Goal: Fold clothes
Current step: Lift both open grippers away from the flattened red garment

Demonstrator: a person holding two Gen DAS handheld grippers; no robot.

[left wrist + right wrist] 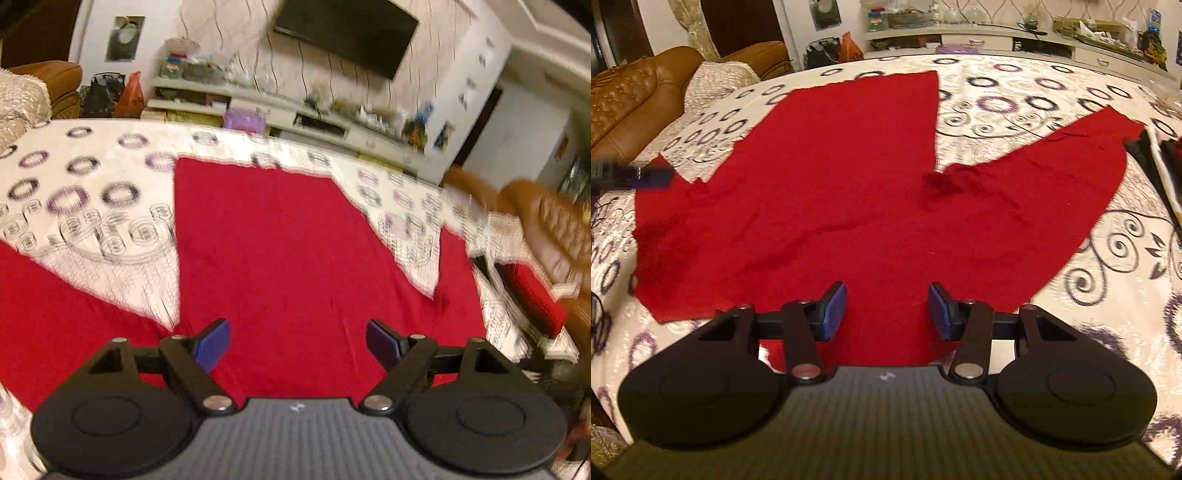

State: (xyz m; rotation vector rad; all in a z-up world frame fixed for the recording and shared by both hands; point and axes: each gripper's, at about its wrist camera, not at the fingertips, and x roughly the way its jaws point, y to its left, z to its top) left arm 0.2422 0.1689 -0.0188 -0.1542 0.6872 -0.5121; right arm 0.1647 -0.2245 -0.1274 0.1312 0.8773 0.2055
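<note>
A red long-sleeved garment [849,192] lies spread flat on the patterned bedspread [1015,107], body in the middle and a sleeve angled out to each side. It fills the left wrist view [280,251] too. My right gripper [887,312] is open and empty, low over the garment's near edge. My left gripper [298,345] is open and empty above the red cloth. The left gripper also shows as a dark blur at the left edge of the right wrist view [631,173], near the left sleeve.
A brown leather sofa [631,99] stands left of the bed, and another sofa [546,229] shows in the left wrist view. A cluttered white TV shelf [1015,37] runs along the far wall. Dark and red folded items [1160,158] lie at the bed's right edge.
</note>
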